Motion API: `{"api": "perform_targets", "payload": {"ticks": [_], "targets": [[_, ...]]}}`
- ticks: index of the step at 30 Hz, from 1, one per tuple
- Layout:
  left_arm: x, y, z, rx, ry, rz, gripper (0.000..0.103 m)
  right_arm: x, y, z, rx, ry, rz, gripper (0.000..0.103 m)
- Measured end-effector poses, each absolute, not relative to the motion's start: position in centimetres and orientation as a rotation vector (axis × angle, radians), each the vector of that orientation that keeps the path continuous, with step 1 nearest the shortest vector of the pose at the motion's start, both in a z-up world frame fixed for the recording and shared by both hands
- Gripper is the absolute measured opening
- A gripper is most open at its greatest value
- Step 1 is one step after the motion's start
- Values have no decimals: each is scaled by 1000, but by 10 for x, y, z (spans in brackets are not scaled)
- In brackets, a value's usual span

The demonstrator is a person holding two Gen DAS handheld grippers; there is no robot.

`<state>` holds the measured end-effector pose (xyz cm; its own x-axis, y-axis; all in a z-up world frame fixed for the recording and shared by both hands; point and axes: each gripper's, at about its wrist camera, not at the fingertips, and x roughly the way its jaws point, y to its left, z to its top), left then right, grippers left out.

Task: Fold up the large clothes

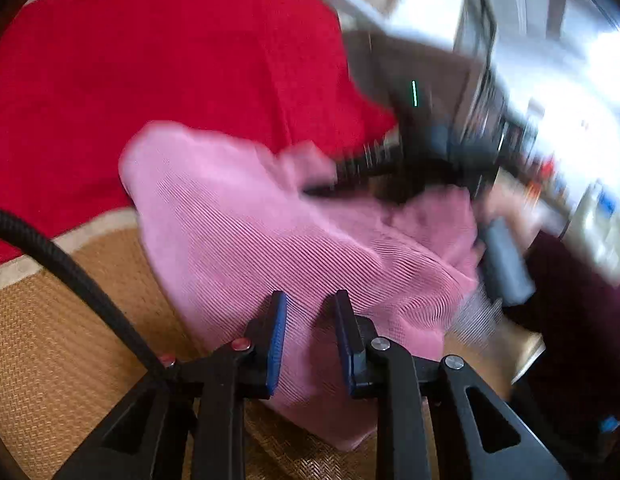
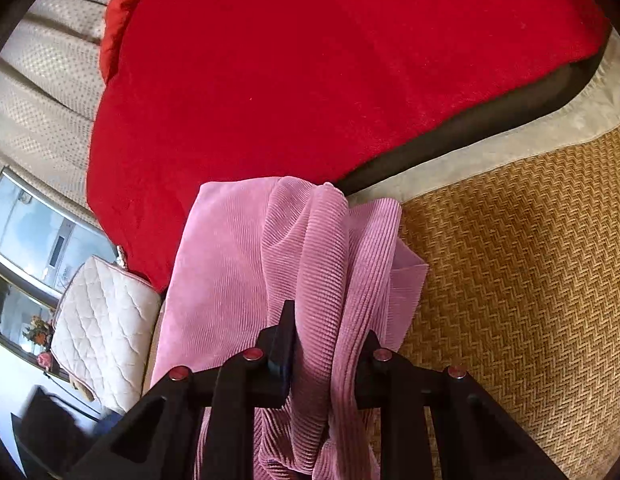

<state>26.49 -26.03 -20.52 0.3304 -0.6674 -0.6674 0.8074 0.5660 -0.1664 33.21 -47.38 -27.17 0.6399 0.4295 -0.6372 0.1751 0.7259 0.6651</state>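
Observation:
A pink ribbed garment [image 1: 269, 232] lies partly folded on a woven tan mat [image 1: 49, 340], its far edge against a red blanket [image 1: 149, 72]. My left gripper [image 1: 310, 300] hovers over the near part of the garment, open, its blue pads apart with flat cloth showing in the gap. My right gripper [image 2: 330, 320] is shut on a bunched fold of the pink garment [image 2: 229, 260], which drapes down between and below its fingers. In the left wrist view a hand on a grey handle [image 1: 506, 264] appears blurred at the garment's right side.
The red blanket [image 2: 310, 60] covers a cushion behind the garment. The woven mat [image 2: 530, 260] with a beige border stretches to the right. A white quilted bag [image 2: 101, 332] sits at the left, beside a glass cabinet [image 2: 33, 232]. A black cable [image 1: 69, 272] crosses the mat.

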Motion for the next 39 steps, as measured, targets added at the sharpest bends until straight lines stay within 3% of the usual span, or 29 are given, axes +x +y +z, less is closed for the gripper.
{"api": "perform_targets", "payload": {"ticks": [7,8,9,11,16,20,25,33,39], "targets": [[257,-271,-211,275,782,-924,24,334,-471,-278,805,943,82,32],[254,-273,-210,308,769,-917,24,332,-474,-274,794,957,59,39],[255,-277,-211,335,758,-910,24,326,-476,-268,770,968,19,58],[253,-285,-211,349,752,-898,24,310,-479,-248,703,935,-67,67],[249,-282,-212,341,770,-882,24,257,-459,-206,661,751,-21,66],[246,-273,-213,302,801,-881,25,260,-413,-224,632,861,106,35],[245,-268,-215,291,777,-891,26,277,-376,-285,530,1052,-1,35],[249,-247,-211,234,776,-918,26,304,-389,-238,576,1000,77,38],[247,-247,-211,243,770,-927,26,387,-407,-222,617,937,74,38]]}}
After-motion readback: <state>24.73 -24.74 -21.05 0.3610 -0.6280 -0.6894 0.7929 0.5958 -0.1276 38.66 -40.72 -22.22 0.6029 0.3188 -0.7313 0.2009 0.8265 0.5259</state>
